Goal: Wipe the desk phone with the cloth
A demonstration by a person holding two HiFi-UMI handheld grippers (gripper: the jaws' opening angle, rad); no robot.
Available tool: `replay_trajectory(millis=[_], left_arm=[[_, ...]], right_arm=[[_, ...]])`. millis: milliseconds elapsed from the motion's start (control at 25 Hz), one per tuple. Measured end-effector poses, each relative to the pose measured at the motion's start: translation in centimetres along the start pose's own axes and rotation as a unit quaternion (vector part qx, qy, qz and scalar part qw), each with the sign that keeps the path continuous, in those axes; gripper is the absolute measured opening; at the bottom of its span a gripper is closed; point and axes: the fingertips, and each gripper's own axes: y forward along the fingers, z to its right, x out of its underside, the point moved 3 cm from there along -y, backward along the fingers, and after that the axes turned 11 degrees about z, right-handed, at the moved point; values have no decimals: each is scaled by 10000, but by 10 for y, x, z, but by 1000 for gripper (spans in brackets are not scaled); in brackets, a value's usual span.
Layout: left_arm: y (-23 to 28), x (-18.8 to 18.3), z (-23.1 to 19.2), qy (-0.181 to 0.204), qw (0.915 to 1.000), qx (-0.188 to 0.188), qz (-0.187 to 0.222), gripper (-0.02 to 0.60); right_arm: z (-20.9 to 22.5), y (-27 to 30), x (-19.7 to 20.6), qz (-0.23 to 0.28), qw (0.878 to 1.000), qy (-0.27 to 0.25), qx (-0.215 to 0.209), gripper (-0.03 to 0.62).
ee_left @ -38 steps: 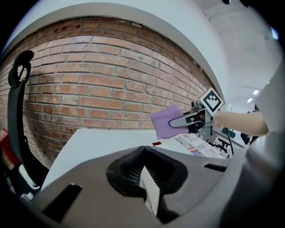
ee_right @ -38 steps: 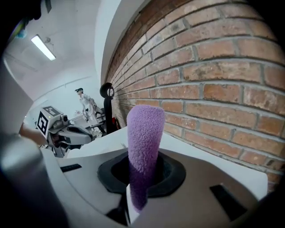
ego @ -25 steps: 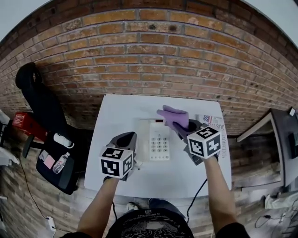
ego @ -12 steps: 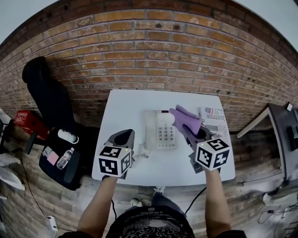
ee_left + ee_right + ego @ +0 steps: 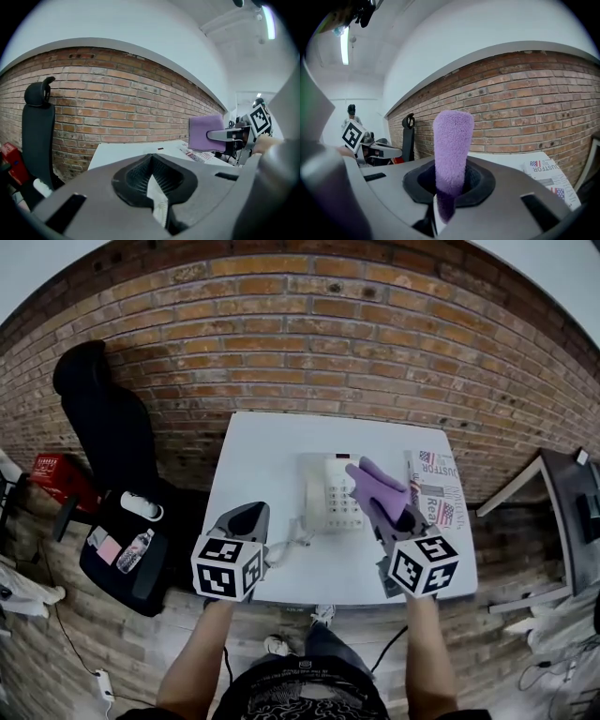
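Note:
A white desk phone (image 5: pixel 328 491) lies on the white table (image 5: pixel 267 451), its coiled cord (image 5: pixel 286 547) trailing towards the near edge. My right gripper (image 5: pixel 387 509) is shut on a purple cloth (image 5: pixel 373 484), which hangs over the phone's right side. Seen in the right gripper view, the cloth (image 5: pixel 452 140) stands up from between the jaws of the right gripper (image 5: pixel 449 183). Left of the phone, near the table's front edge, my left gripper (image 5: pixel 250 514) is shut and holds nothing. In the left gripper view, that gripper's (image 5: pixel 152 169) jaws are together and the cloth (image 5: pixel 207 132) shows at the right.
A folded newspaper (image 5: pixel 433 491) lies at the table's right end. The brick wall (image 5: pixel 300 352) stands right behind the table. A black office chair (image 5: pixel 103 442) sits left of it, with a bag (image 5: pixel 127 554) holding a bottle beside it. A dark desk (image 5: pixel 572 512) stands at the right.
The right gripper and cloth have moved from the phone's top right to beside its right side. My head has drawn back. The left gripper has hardly moved.

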Motion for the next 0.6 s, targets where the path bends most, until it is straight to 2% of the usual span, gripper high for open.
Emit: replay_trajectory(millis=[600], left_arm=[[-6, 1, 0, -73, 9999, 94, 31, 2]], right_arm=[[-12, -5, 0, -25, 10000, -51, -2, 43]])
